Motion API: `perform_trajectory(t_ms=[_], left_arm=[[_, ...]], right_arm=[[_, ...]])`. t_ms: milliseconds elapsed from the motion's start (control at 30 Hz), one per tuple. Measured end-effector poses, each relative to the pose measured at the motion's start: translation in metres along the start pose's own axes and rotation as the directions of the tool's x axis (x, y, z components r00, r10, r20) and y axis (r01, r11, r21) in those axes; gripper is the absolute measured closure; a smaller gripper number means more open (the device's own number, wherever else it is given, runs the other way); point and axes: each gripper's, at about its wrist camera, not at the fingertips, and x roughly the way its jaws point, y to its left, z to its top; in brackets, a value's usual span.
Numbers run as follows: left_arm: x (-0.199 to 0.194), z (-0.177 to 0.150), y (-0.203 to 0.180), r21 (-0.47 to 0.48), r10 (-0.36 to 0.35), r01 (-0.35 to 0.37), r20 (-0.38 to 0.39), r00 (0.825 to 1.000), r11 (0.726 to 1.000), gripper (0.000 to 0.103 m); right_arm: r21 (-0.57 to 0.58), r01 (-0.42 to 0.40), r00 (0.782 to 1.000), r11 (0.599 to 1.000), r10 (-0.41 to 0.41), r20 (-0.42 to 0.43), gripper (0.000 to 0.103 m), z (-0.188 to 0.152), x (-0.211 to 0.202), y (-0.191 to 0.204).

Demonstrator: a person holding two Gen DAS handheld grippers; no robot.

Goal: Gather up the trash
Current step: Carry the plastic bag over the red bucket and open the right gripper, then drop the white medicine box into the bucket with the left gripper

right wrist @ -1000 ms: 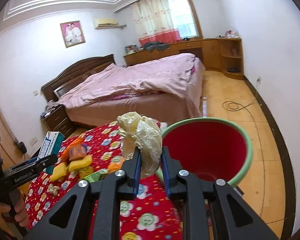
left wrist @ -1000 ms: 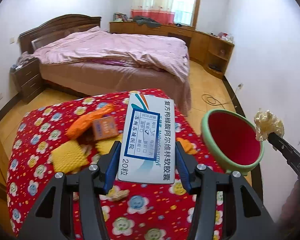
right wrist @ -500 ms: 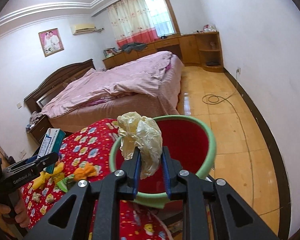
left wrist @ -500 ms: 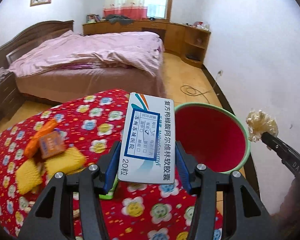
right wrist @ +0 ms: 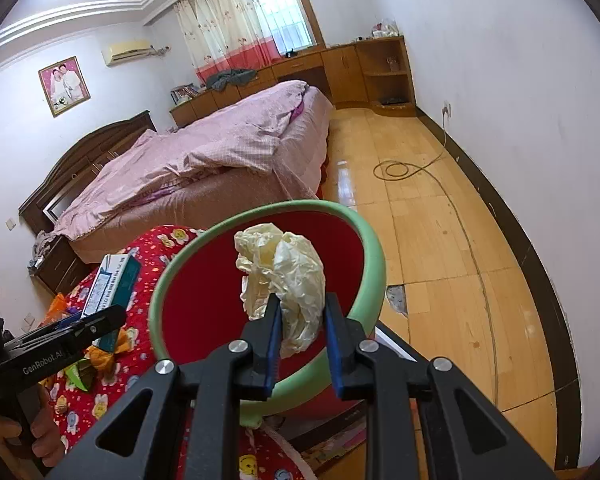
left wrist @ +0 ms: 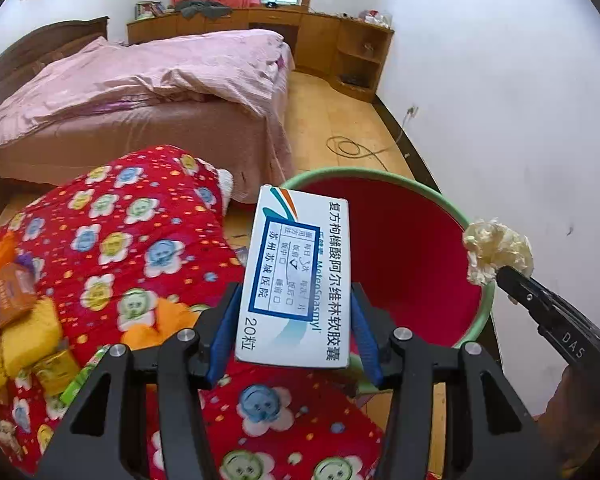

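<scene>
My left gripper [left wrist: 294, 308] is shut on a white and blue medicine box [left wrist: 296, 280], held upright at the left rim of the red bin with a green rim [left wrist: 416, 248]. My right gripper [right wrist: 300, 308] is shut on a crumpled cream plastic bag [right wrist: 284, 276], held over the opening of the bin [right wrist: 196, 300]. The bag also shows at the right of the left wrist view [left wrist: 496, 250], above the bin's right rim. The box also shows in the right wrist view [right wrist: 112, 284], left of the bin.
A table with a red flowered cloth [left wrist: 140, 240] carries several wrappers: yellow packets [left wrist: 24, 336], an orange packet [left wrist: 8, 292], a green wrapper [left wrist: 84, 376]. A bed with pink covers [left wrist: 140, 92] stands behind. A cable [right wrist: 400, 168] lies on the wooden floor along the white wall.
Both grippers have swung right from the table towards the bin. The bag is now over the bin's opening and the box is at its left rim. Both stay shut on their loads.
</scene>
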Motion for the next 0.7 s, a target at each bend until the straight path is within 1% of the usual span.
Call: perform_trajectory(t_ms=[333,433,533,600,700], left_arm=[[0.029,0.001,-0.011,0.027,-0.011,0.013,-0.061,0.998,1.0,0.049],[0.031,-0.001,-0.014,0.043,0.001,0.002,-0.067,0.998,0.999,0.049],[0.032,-0.001,-0.014,0.042,0.0,0.003,-0.071,0.997,0.999,0.048],[0.029,-0.002,-0.013,0.034,-0.003,0.005,-0.063,0.998,0.999,0.046],[0.026,-0.001,-0.009,0.026,-0.002,0.004,-0.051,0.999,1.0,0.046]], right_arm=[[-0.023,0.032,0.999,0.999,-0.033,-0.038,0.078,-0.002,0.025,0.003],[-0.021,0.031,0.998,0.999,-0.032,-0.045,0.078,-0.002,0.029,0.002],[-0.02,0.019,0.999,1.0,-0.02,-0.043,0.073,-0.002,0.03,0.0],[-0.022,0.004,0.999,1.0,-0.005,-0.042,0.064,-0.002,0.029,0.001],[-0.024,0.001,0.999,1.0,-0.002,-0.036,0.061,-0.002,0.026,0.002]])
